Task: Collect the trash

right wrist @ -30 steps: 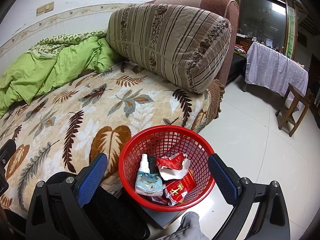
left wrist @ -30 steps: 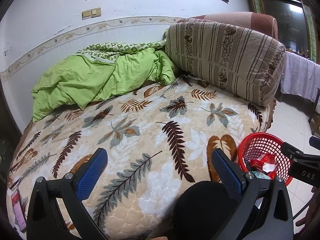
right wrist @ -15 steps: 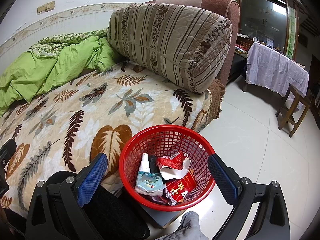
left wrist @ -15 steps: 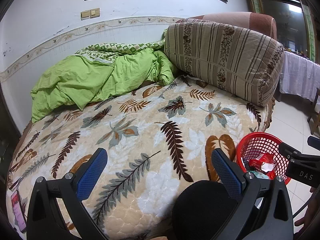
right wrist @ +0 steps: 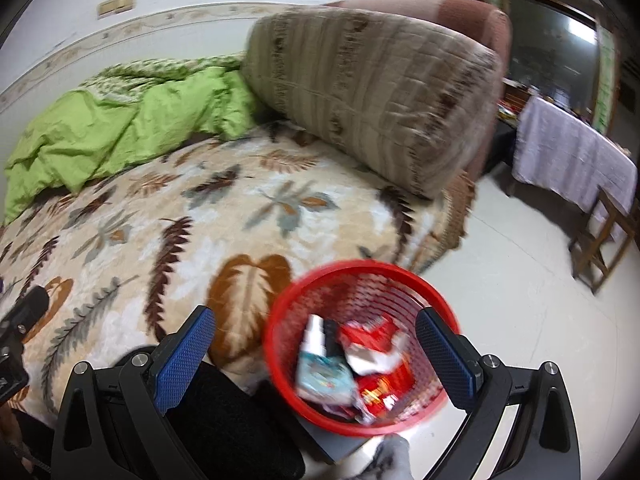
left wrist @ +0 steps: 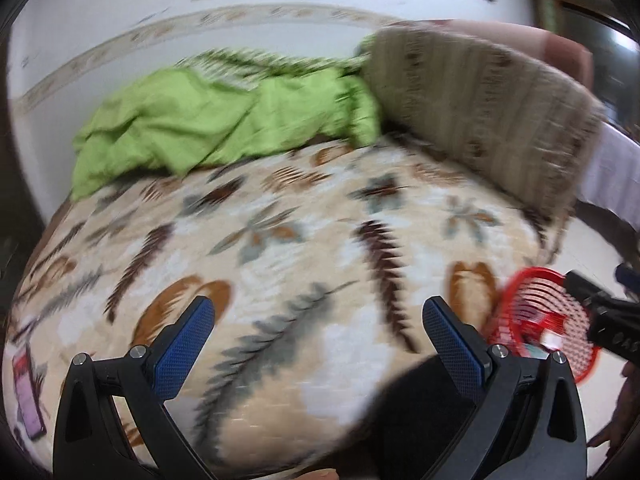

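Observation:
A red mesh basket [right wrist: 400, 276] stands on a dark stool beside the bed and holds trash: red wrappers [right wrist: 372, 338], a white spray bottle [right wrist: 314, 334] and a light blue packet [right wrist: 326, 378]. The basket also shows at the right in the left wrist view [left wrist: 520, 316]. My right gripper [right wrist: 316, 346] is open and empty, just above and in front of the basket. My left gripper [left wrist: 318, 338] is open and empty over the leaf-patterned bed cover [left wrist: 280, 248]. Both views are blurred by motion.
A green quilt [left wrist: 224, 120] and a large striped cushion [right wrist: 372, 92] lie at the back of the bed. A pink phone-like object [left wrist: 26, 392] lies at the bed's left edge. A cloth-covered table [right wrist: 572, 160] and a wooden stool [right wrist: 600, 240] stand on the tiled floor at the right.
Both cameras have swung, with the scene shifting right and down in the frames and blurring. Both grippers stay open and empty. The basket's contents look unchanged.

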Motion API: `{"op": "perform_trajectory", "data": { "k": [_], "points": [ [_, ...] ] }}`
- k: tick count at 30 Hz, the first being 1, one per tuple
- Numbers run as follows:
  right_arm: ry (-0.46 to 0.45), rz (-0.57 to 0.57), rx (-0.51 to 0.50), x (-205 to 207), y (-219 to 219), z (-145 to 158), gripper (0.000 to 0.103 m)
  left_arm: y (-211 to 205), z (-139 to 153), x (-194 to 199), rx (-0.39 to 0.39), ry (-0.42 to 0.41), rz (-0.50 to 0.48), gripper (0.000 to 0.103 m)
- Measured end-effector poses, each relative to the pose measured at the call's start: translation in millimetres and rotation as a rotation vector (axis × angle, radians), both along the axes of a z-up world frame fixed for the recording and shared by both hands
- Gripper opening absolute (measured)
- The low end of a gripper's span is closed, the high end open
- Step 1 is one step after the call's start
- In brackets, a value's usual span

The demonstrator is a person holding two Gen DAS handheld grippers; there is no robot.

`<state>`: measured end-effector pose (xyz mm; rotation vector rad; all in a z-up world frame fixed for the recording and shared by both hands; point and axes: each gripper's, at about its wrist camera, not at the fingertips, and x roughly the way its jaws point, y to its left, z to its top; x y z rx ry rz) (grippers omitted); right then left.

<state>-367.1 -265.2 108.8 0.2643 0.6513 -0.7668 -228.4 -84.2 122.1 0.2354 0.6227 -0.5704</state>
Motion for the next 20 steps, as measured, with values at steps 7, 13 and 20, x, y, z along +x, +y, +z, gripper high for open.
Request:
{"op": "perform_trajectory", "data": {
  "k": [7,13,20],
  "points": [
    [0.072,0.218,0.001,109,22,0,0.101,76,-28,87,0.011,0.098,0.345,0.103],
    [0.150,0.343,0.017,228,56,-38,0.101,110,-63,149,0.061,0.211,0.513,0.103],
    [0.262,0.374,-0.022,325,70,-89,0.101,110,-99,197,0.074,0.318,0.490,0.103]
  ]
}}
